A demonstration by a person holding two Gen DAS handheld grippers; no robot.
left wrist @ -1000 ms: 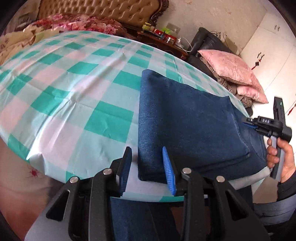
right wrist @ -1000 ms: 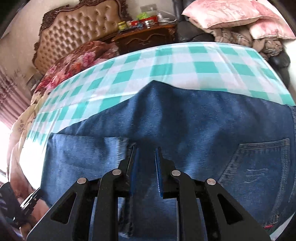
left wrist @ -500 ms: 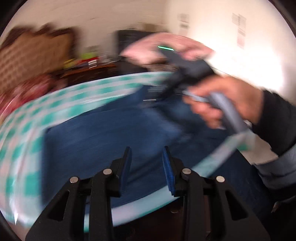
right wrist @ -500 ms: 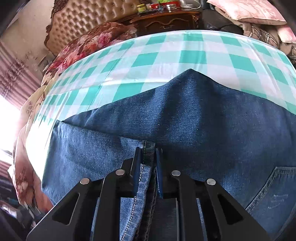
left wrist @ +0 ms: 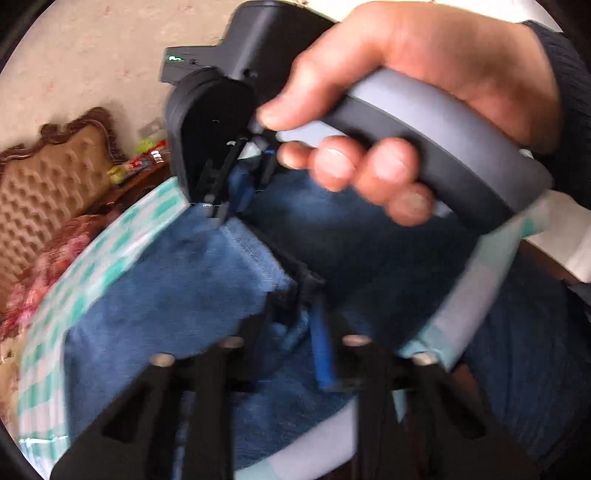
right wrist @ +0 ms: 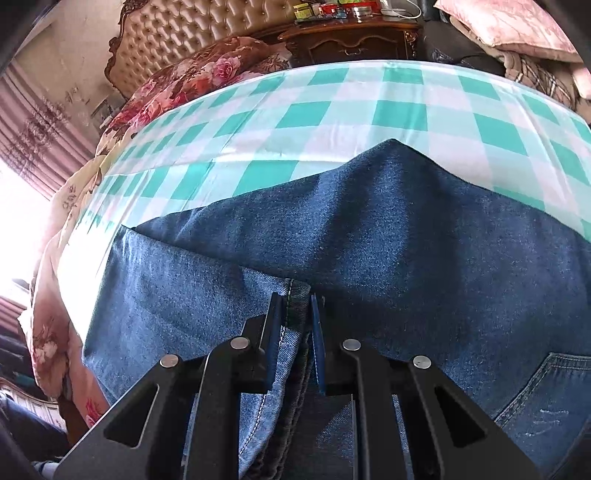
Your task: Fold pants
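While the right gripper [right wrist: 297, 325] points down at the bed, its blue pads are clamped on a stitched hem edge of the pants [right wrist: 388, 236], a fold of lighter denim standing up between them and running back under the black fingers. Ahead of this tool the dark blue pants lie spread flat across the checked sheet [right wrist: 306, 110], their far edge rising to a soft peak straight in front of the fingertips. To the right of the fingers, close by, a back pocket [right wrist: 546, 391] with pale stitching shows on the denim. Beyond the sheet, far ahead, stand a tufted headboard [right wrist: 192, 33] to the left and a dark wooden nightstand [right wrist: 351, 37] near the middle, with a floral quilt [right wrist: 199, 77] between the headboard and the sheet.

Seen from the left wrist, the picture is smeared with motion. The left gripper [left wrist: 291, 332] has its jaws closing, with bunched blue denim [left wrist: 166, 291] lying between the pads; whether they already press on it I cannot tell through the blur. Directly ahead and above this tool, very near, a hand [left wrist: 424, 92] in a dark sleeve [left wrist: 569, 92] wraps the grey handle of the right gripper [left wrist: 218, 210], whose tip meets the hem further along the same lighter edge. The pants stretch from under the left fingers out to the left, over the sheet's edge [left wrist: 92, 266].
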